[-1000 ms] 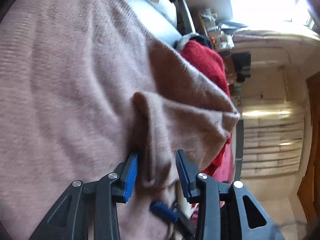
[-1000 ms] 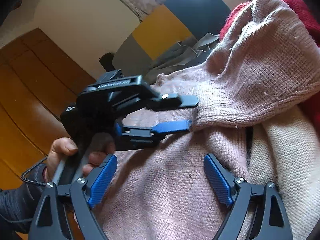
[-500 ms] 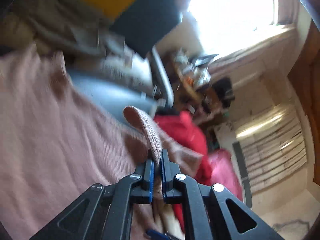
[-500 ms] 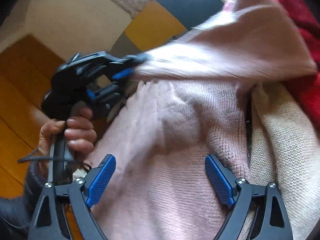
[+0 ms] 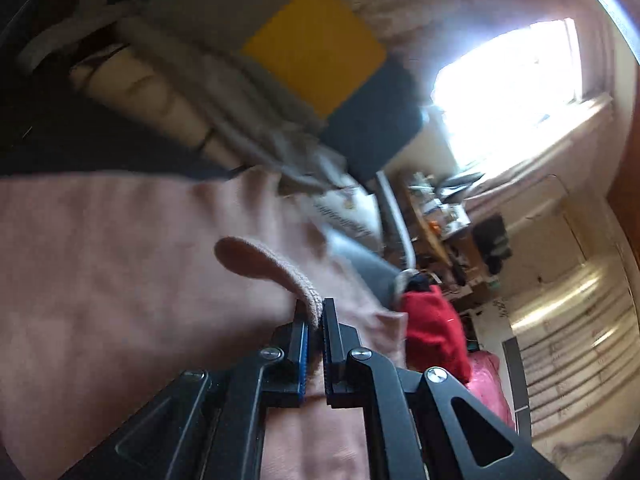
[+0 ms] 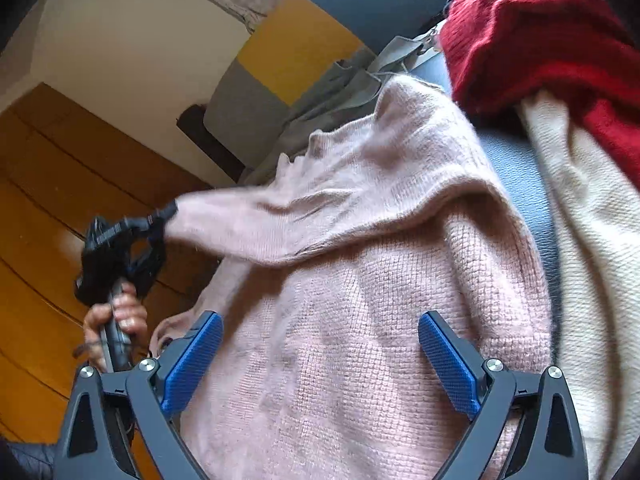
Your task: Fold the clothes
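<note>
I am pinching the cuff end of the pink sweater's sleeve (image 5: 276,276) in the left gripper (image 5: 315,312), pads pressed together on the knit, and drawing it out sideways away from the body of the pink sweater (image 6: 360,320), which is lying spread across a dark blue seat (image 6: 516,168). I judge this pull is meant to straighten the sleeve so it can be laid back over the torso as a fold. The right gripper (image 6: 320,354) is hovering over the sweater's body with its jaws spread wide, having just been opening further, nothing between the pads; I read it as waiting to pin or take the fabric. A red knit (image 6: 532,28) and a cream knit (image 6: 592,220) are lying heaped just beside the pink one, probably next in the pile. A hand (image 6: 114,320) is gripping the left tool's handle. I am finding no legible brand or writing; a pale bag (image 5: 348,216) shows blurred print I cannot read.
</note>
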A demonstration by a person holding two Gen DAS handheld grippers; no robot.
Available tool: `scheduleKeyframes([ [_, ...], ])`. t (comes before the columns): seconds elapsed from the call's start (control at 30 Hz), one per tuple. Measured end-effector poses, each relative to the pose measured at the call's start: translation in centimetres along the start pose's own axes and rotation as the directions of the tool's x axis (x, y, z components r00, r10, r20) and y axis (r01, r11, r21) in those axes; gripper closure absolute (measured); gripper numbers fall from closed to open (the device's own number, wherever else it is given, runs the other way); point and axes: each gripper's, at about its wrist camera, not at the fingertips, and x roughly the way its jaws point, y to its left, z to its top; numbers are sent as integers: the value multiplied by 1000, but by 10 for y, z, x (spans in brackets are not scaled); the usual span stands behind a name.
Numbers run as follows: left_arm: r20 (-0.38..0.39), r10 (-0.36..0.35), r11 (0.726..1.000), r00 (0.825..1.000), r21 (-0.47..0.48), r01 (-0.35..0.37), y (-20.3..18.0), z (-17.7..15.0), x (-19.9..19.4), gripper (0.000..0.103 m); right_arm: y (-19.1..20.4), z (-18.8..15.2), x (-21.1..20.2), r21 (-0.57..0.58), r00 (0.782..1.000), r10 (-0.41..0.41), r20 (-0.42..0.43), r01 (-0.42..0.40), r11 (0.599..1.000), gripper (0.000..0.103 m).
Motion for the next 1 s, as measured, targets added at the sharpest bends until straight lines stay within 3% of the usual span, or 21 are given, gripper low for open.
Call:
scheduleKeyframes([
  [0.07,-16,23,1000,1000,-18,-24,18,-10,1,99,3,1,3,-14,1000,-14,-6,14,1000,4],
  [0.2,-19,-5,999,1000,-33,4,47,-32,-11,99,3,18,-1,-36,998,-65,27,65,997,4],
  [0.33,-24,-9,999,1000,-45,8,66,-44,-20,99,-4,62,-12,-57,991,-87,99,93,994,4],
  [0.47,-66,15,998,998,-54,-19,82,-50,-16,98,-9,108,6,-115,981,-171,97,181,977,4],
  [0.53,-74,2,998,997,-69,-7,87,-48,-13,95,-20,127,21,-113,965,-254,69,261,959,17],
  [0.6,-58,-40,992,998,-118,33,92,-44,-11,85,-33,146,40,-92,950,-310,40,313,945,25],
  [0.73,-60,-60,986,996,-157,50,102,-39,-7,73,-52,169,71,-94,924,-383,0,381,920,28],
  [0.83,-78,-58,986,995,-160,45,106,-37,1,67,-52,175,90,-162,915,-402,-33,392,905,28],
  [0.9,-99,-38,991,994,-131,25,102,-36,9,68,-46,172,101,-251,896,-442,-40,419,872,31],
  [0.93,-101,-21,996,995,-85,12,95,-35,13,73,-44,170,104,-293,888,-458,-40,428,855,40],
  [0.97,-103,-3,999,995,-41,-1,88,-34,17,86,-41,169,105,-325,882,-469,-41,432,841,46],
  [1.0,-98,12,1000,995,-19,-14,82,-32,19,91,-39,168,106,-348,880,-474,-43,431,832,59],
])
